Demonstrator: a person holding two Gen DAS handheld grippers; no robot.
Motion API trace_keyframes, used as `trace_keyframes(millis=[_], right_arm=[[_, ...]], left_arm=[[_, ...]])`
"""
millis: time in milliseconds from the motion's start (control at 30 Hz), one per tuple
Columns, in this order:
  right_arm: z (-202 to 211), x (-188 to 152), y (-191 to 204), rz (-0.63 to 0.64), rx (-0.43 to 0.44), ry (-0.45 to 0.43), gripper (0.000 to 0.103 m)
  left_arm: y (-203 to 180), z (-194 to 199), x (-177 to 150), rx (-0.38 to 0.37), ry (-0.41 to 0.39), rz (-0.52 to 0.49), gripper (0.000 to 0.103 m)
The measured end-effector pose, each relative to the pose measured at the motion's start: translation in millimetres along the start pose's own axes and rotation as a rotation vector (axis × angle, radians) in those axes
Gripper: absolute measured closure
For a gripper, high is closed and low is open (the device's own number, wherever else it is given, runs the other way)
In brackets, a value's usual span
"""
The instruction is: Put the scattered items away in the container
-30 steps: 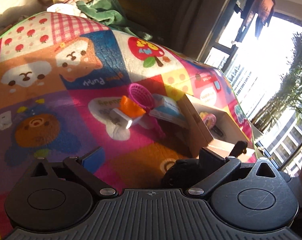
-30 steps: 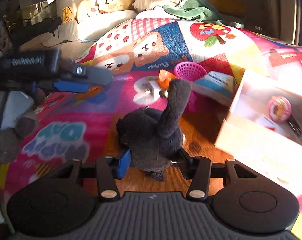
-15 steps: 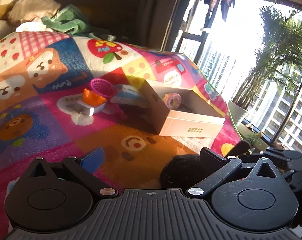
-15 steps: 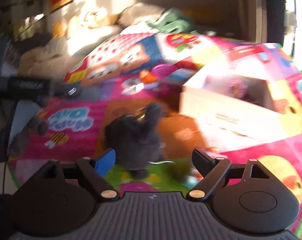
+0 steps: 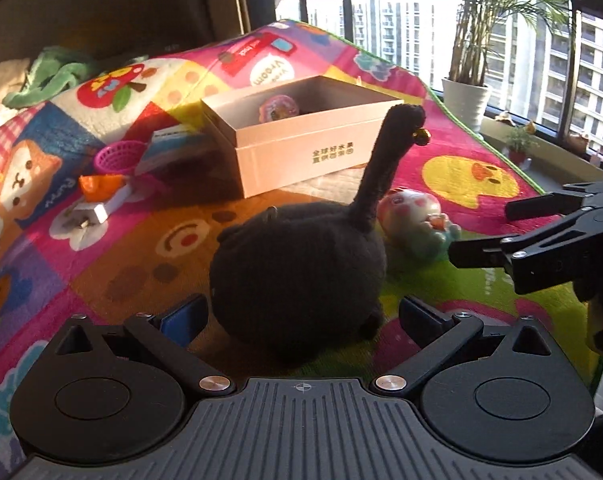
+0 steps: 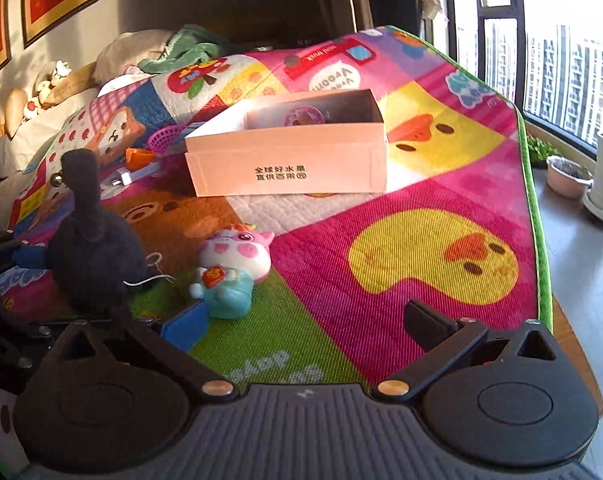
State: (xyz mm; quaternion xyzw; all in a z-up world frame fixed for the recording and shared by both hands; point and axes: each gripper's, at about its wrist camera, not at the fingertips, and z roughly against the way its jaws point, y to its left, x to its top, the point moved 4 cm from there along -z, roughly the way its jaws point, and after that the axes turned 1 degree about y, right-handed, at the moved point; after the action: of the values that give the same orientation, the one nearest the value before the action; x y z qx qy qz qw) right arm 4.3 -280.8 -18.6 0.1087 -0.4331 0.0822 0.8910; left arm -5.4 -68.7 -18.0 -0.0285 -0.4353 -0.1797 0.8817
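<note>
the right gripper [image 6: 301, 322] has let go of the black plush [image 5: 297, 276], spread wide; the left gripper [image 5: 301, 316] now gapes around it.

Both the left gripper [image 5: 301, 316] and right gripper [image 6: 303, 320] are matte black, with ribbed bases, round discs, brass-coloured pivot screws, and a blue pad [image 5: 183, 316] lining one side of the jaws.

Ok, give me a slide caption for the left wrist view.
Open left gripper straddling a black plush toy on the play mat, cardboard box beyond.
</note>
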Motion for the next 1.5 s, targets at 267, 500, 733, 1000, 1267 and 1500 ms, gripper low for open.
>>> trace_keyframes(millis=[267, 500, 733, 1000, 1267, 1500], right_arm=[[-3.8, -8.0, 11.0, 0.074, -0.05, -0.003, 0.0], [-3.3, -8.4, 11.3, 0.079, -0.049, -0.003, 0.0], [6.9, 6.8, 16.8, -0.01, 0.072, -0.043, 0.0], [-20.5, 26.2, 42.4, 0.076, 0.072, -0.004, 0.034], [-18.3, 28.1, 42.0, 0.096, 0.053, -0.014, 0.055], [1.2, 18.0, 36.1, 0.132, 0.008, -0.029, 0.055]], left_arm=[[28.3, -8.3, -2.0, 0.037, 0.031, 0.026, 0.0], [37.9, -13.8, -5.2, -0.021, 0.046, 0.121, 0.0], [36.7, -12.6, -7.3, -0.018, 0.032, 0.127, 0.0], [36.0, -11.2, -8.2, -0.018, 0.023, 0.129, 0.0], [31.0, 0.6, -7.9, -0.088, -0.016, 0.133, 0.0], [21.8, -0.8, 6.1, -0.049, -0.059, 0.084, 0.0]])
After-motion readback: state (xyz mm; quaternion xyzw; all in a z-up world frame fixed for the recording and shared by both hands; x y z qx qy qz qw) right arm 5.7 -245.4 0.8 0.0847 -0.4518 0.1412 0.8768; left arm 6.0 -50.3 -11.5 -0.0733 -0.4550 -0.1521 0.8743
